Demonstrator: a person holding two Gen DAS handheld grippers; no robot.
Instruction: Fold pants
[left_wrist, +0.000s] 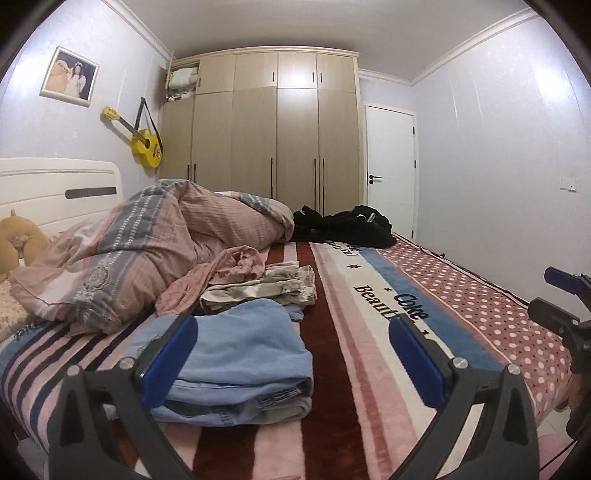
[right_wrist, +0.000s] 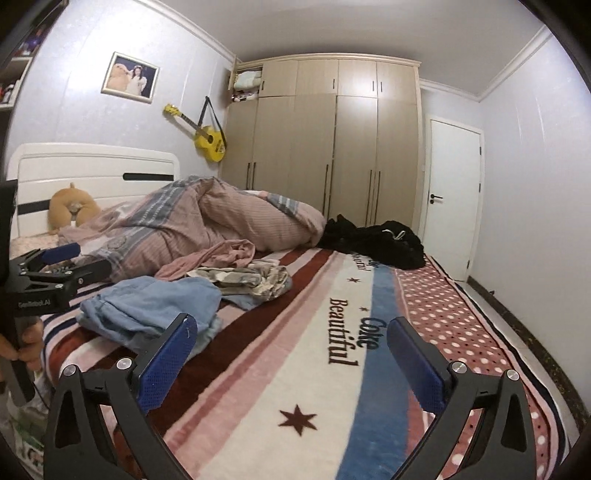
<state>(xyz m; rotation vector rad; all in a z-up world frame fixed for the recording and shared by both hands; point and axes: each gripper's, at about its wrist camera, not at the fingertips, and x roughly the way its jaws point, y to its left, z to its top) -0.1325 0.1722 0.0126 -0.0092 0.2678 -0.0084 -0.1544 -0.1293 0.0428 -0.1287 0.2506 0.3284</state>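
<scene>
Bed (right_wrist: 295, 369) with striped blanket fills both frames. Crumpled quilt (left_wrist: 166, 236) upper left. Folded blue pants (left_wrist: 243, 354) lower left of centre on blanket. Left gripper (left_wrist: 291, 354) and right gripper (right_wrist: 291, 354) both spread wide, grasping nothing, pants untouched.

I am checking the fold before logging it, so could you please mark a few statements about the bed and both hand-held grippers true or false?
1. The blue pants lie folded on the blanket. True.
2. The left hand-held gripper grips the pants. False: its jaws are open, holding nothing.
3. The right hand-held gripper is open and empty. True.
4. The black clothes lie on top of the blue pants. False: they lie apart, at the far side of the bed.
5. A yellow guitar hangs on the wall. True.
</scene>
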